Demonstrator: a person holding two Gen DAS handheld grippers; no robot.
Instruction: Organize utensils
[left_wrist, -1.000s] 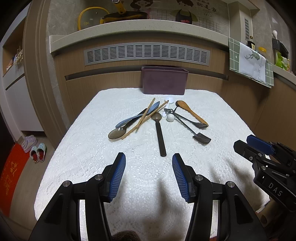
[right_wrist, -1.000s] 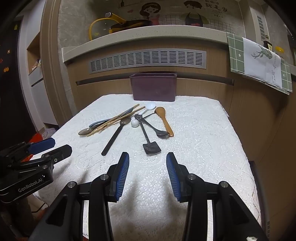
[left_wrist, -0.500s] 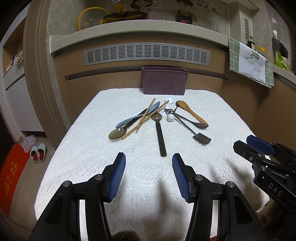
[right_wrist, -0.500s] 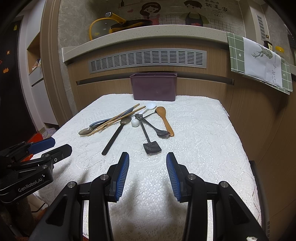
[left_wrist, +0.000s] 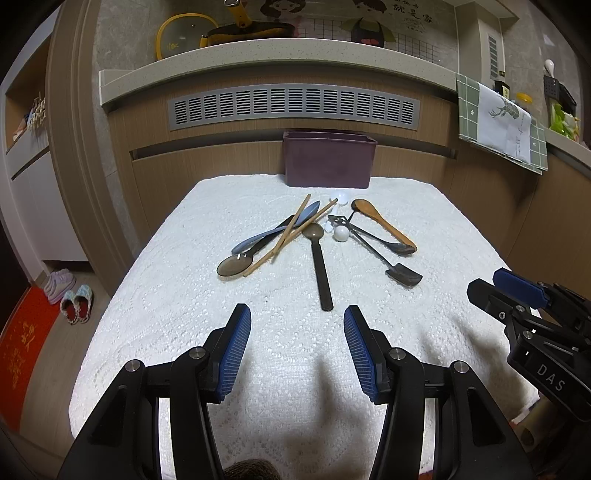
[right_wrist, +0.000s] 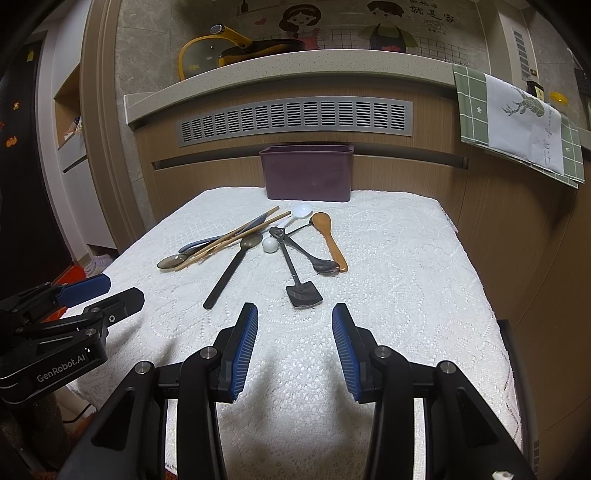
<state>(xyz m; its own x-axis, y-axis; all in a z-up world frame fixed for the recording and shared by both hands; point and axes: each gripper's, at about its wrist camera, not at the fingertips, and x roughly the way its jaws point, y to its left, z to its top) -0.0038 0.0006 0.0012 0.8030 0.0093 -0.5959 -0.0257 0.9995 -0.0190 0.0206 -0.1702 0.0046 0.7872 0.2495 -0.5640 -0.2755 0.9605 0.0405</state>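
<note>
Several utensils lie in a loose pile mid-table: a long black spoon (left_wrist: 320, 266), wooden chopsticks (left_wrist: 291, 230), a grey-blue spoon (left_wrist: 273, 232), a brown wooden spoon (left_wrist: 384, 225), a small black shovel-shaped spoon (left_wrist: 402, 275) and a white spoon (left_wrist: 341, 233). A purple box (left_wrist: 328, 160) stands behind them at the table's far edge. My left gripper (left_wrist: 297, 328) is open and empty above the near cloth, short of the black spoon's handle. My right gripper (right_wrist: 293, 325) is open and empty just short of the shovel spoon (right_wrist: 303, 293).
The table carries a white lace cloth (left_wrist: 184, 314). A wooden counter wall with a grey vent (left_wrist: 295, 107) rises behind it. A green towel (left_wrist: 502, 125) hangs at the right. Slippers (left_wrist: 74, 299) lie on the floor at the left.
</note>
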